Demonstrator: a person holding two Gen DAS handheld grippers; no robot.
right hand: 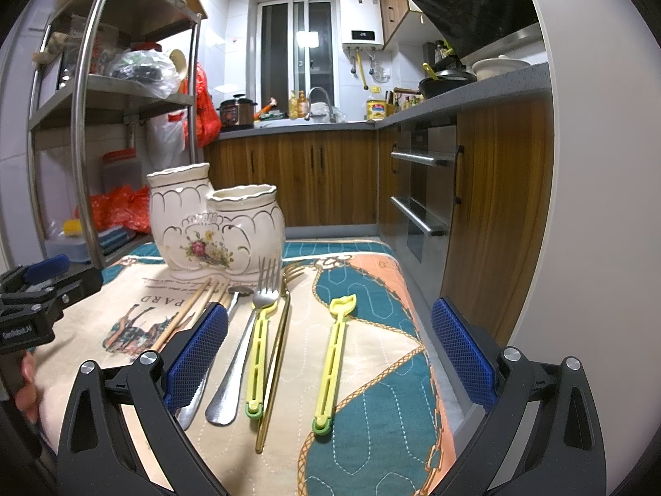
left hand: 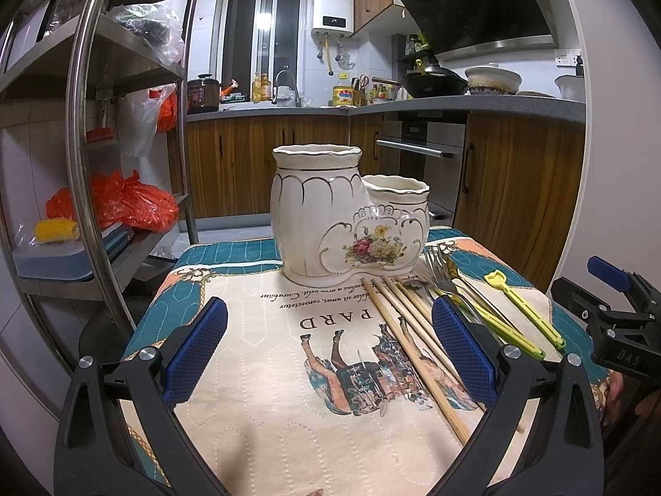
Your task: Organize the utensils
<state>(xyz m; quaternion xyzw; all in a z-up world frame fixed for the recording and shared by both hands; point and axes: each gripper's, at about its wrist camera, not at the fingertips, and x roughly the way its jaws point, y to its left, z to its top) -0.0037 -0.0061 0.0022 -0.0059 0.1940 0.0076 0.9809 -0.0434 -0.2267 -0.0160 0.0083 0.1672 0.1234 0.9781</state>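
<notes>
Right wrist view: we see the utensils lying loose on the cloth in the lower middle of the frame; none is in the holder yet.
Steel fork: it lies left of centre, tines toward the holder, its handle end near the bottom of the frame.
Gold fork: thin, just right of the steel fork, running beside a yellow clip.
Second yellow clip: it lies alone right of centre, apart from the rest, so we judge it the easiest first pick.
Chopsticks: in the left wrist view they run from frame centre to lower right, several side by side.
Ceramic holder: two joined cups, the taller at left, both upright and seemingly empty, left of centre at mid height.
Right gripper: its blue pads are spread wide and hold nothing, hovering over the utensils.
Left gripper: likewise spread and empty, low over the cloth in front of the holder.
Doing it well: we should close across one handle only, near its middle, lift clear of its neighbours, then tip it upright over a cup.
Risk: we judge the packed pieces likely to drag along if pinched together.
Quilted cloth: soft, so pads can press down slightly.
</notes>
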